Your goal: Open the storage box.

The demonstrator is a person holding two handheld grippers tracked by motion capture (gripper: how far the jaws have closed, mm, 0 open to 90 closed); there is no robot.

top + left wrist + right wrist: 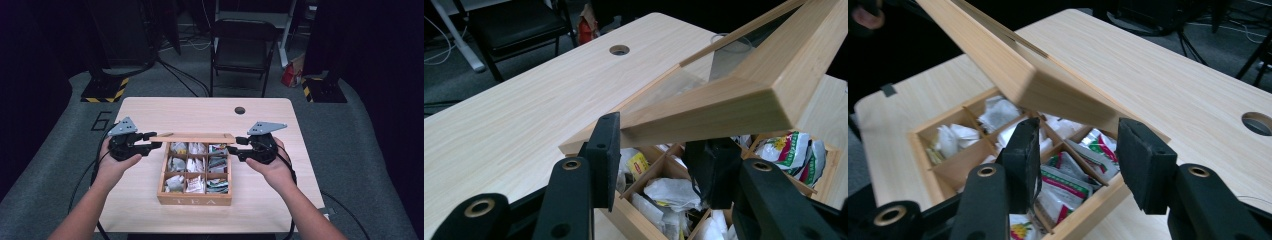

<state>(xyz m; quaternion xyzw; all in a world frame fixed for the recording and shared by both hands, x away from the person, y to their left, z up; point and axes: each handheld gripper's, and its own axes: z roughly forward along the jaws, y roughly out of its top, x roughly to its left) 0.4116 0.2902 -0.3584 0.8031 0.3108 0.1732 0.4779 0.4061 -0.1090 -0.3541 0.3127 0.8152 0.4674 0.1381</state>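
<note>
A wooden tea box (pixel 195 200) marked TEA stands mid-table, its compartments holding tea bags (pixel 1068 185). Its hinged lid (pixel 192 137) is raised and tilts over the box. My left gripper (pixel 152 141) is at the lid's left end. In the left gripper view the lid's corner (pixel 724 105) lies across the tips of the jaws, the left fingertip (pixel 606 135) touches its lower edge, and tea bags show through the gap. My right gripper (pixel 235 146) is at the lid's right end, where the corner (pixel 1038 90) hangs just above its open jaws.
The pale wooden table (pixel 200 112) has a round cable hole (pixel 240 110) behind the box. A black folding chair (pixel 242 50) stands beyond the far edge. Cables trail from both grippers off the near corners.
</note>
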